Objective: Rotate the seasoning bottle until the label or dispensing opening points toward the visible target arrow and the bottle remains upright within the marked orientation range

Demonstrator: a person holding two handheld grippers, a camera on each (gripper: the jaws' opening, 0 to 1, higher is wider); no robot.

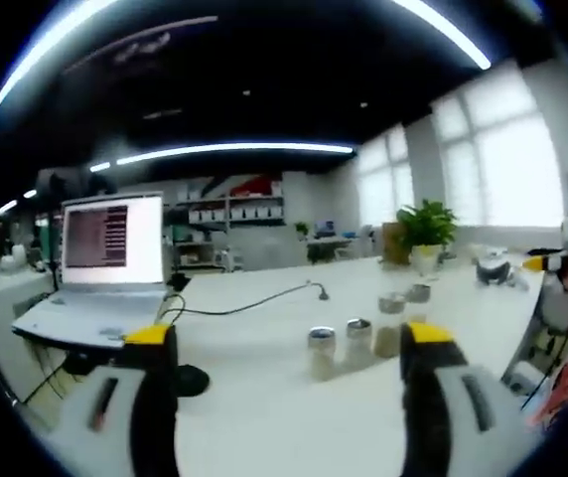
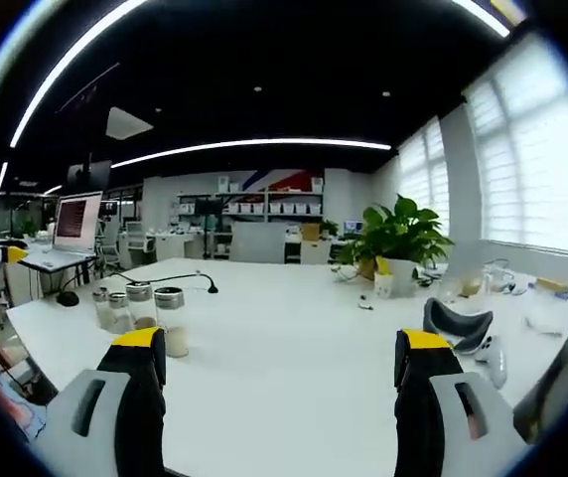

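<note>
Several seasoning bottles with silver caps stand upright in a row on the white table; in the left gripper view the nearest bottle is ahead between my jaws, the others trail to the right. In the right gripper view the same row of bottles stands at the left, just above my left jaw. My left gripper is open with nothing between its yellow-tipped jaws. My right gripper is open too, over bare table. No arrow mark is visible.
An open laptop sits at the left with a black gooseneck microphone and cable beside it. A potted plant stands at the back. A grey headset lies at the right. The other gripper shows at the right edge.
</note>
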